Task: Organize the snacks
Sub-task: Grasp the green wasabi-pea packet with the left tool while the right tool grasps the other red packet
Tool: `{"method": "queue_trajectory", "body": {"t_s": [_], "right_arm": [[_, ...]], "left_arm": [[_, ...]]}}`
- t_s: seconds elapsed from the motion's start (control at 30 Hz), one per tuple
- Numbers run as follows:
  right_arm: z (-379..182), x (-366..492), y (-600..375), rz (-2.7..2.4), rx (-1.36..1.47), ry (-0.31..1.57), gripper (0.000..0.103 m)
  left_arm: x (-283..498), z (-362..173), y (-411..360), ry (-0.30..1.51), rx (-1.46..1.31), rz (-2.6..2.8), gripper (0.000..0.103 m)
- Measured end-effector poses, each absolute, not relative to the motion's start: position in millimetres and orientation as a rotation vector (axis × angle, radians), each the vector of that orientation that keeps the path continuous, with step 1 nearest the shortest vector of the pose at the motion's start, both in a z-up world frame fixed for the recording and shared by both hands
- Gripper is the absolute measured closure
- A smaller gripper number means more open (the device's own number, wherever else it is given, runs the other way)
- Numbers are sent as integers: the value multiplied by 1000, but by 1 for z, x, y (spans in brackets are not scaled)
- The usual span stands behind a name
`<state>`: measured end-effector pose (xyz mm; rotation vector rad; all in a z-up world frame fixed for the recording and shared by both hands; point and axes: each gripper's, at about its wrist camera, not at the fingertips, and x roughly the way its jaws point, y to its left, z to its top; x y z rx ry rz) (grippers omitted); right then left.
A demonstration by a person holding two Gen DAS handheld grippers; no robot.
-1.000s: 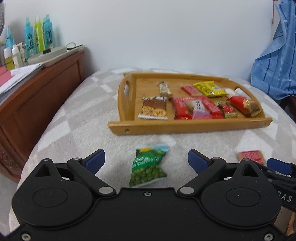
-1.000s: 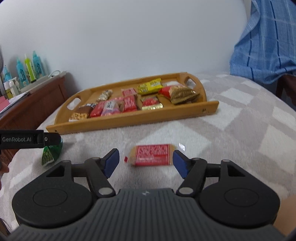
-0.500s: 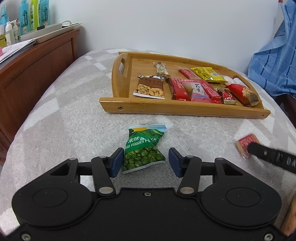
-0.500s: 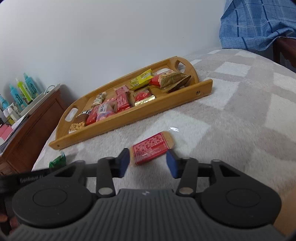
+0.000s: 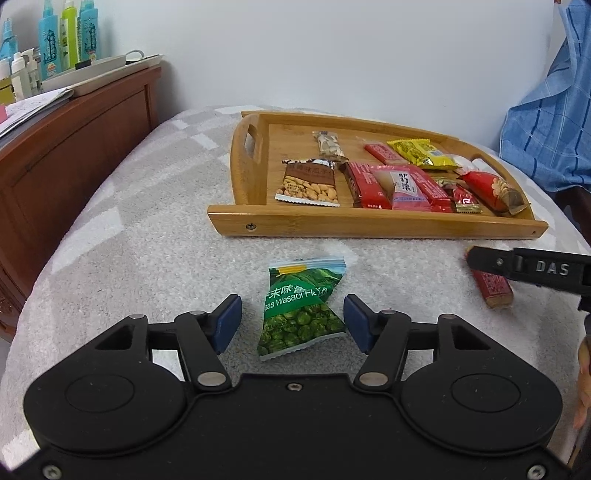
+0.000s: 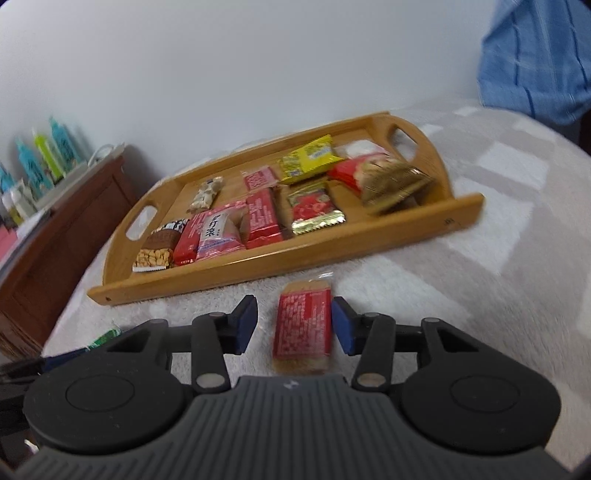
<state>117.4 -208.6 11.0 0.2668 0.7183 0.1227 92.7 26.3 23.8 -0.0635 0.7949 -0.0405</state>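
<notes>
A green wasabi-pea packet [image 5: 301,306] lies on the blanket between the blue pads of my left gripper [image 5: 291,322]. Its jaws are opening; the left pad stands clear of the packet and the right pad is at its edge. A red cracker packet [image 6: 303,328] lies lengthwise between the pads of my right gripper [image 6: 293,325], whose jaws are also opening, with a gap on the left side. In the left wrist view that red packet [image 5: 493,291] shows under a black finger [image 5: 491,260] of the right gripper. Beyond both stands a bamboo tray [image 5: 369,225] [image 6: 258,266] holding several snack packets.
A dark wooden dresser [image 5: 74,147] with bottles [image 5: 66,33] and papers stands along the left edge of the bed. Blue plaid cloth [image 5: 546,122] hangs at the right. A white wall rises behind the tray. The checked blanket [image 5: 147,240] stretches between grippers and tray.
Both grippers narrowed from wide around their packets, then widened slightly. The right gripper swung round, so the red packet now lies lengthwise between its pads. Both packets remain on the blanket.
</notes>
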Motion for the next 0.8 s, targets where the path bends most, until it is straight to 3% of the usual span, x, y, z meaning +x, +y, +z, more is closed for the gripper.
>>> {"method": "queue_trajectory", "body": {"t_s": [0.33,0.53,0.57,0.8], "right_arm": [[10,108,-191,109,130,685,51],[9,99,-188,104,89,670,67],[9,99,-188,109,93,669,67],[13,91,-187,137,129,640,67]], "left_arm": [[95,23,25,794,-83,-53,53],[92,21,22,788,-61,-47,66],[91,21,20,783,-55,-48,72],[85,26,17,773,-46,-69,74]]}}
